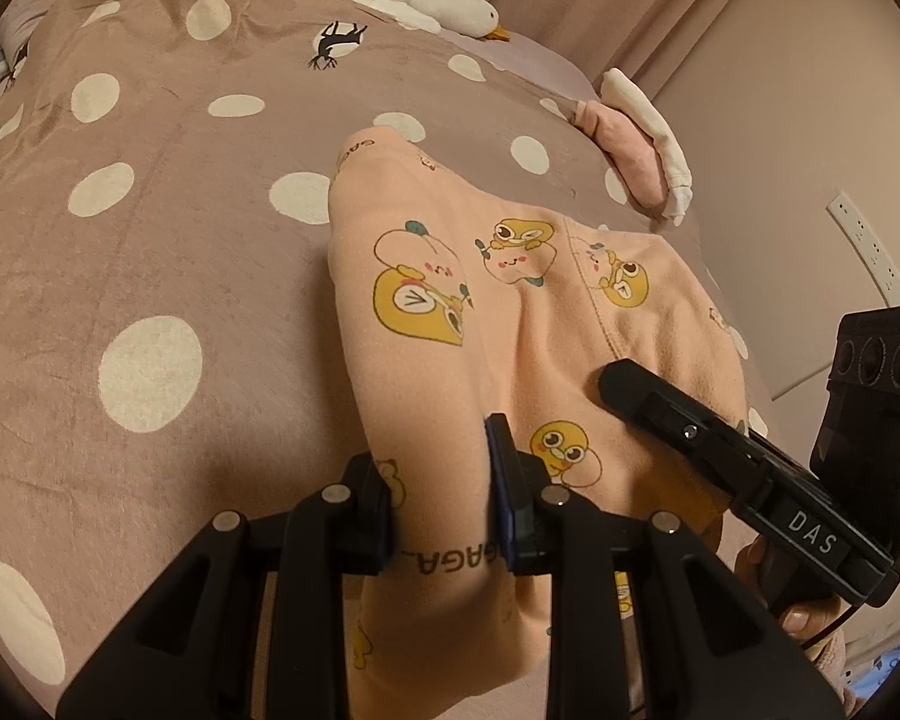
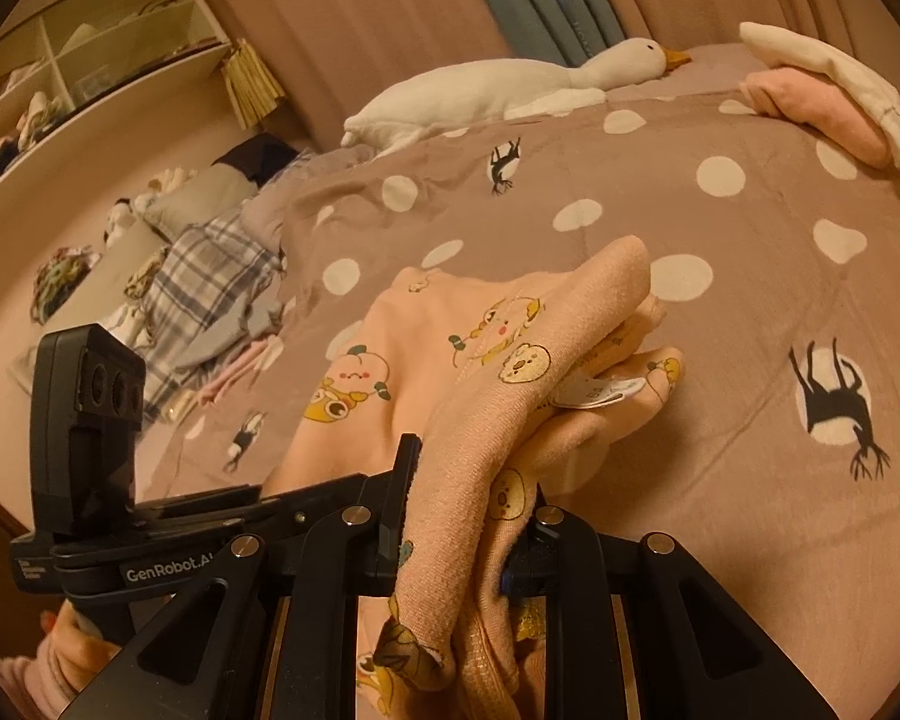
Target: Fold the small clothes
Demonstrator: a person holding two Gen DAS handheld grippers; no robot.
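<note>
A small peach garment (image 1: 450, 300) printed with yellow cartoon figures lies partly lifted off the dotted brown bedspread (image 1: 150, 228). In the left wrist view my left gripper (image 1: 441, 480) is shut on a fold of its near edge. My right gripper (image 1: 624, 384) reaches in from the right and rests against the same cloth. In the right wrist view my right gripper (image 2: 471, 504) is shut on a bunched part of the garment (image 2: 390, 348), whose white label (image 2: 594, 390) hangs out. The left gripper's camera housing (image 2: 90, 408) stands close at the left, its fingertips hidden.
Folded pink and white clothes (image 1: 630, 156) (image 2: 822, 102) are stacked at the bed's far edge. A white goose plush (image 2: 510, 84) lies along the back. Plaid and other loose clothes (image 2: 210, 276) are heaped at the left, under a shelf unit (image 2: 90, 48). The wall holds a socket strip (image 1: 864, 240).
</note>
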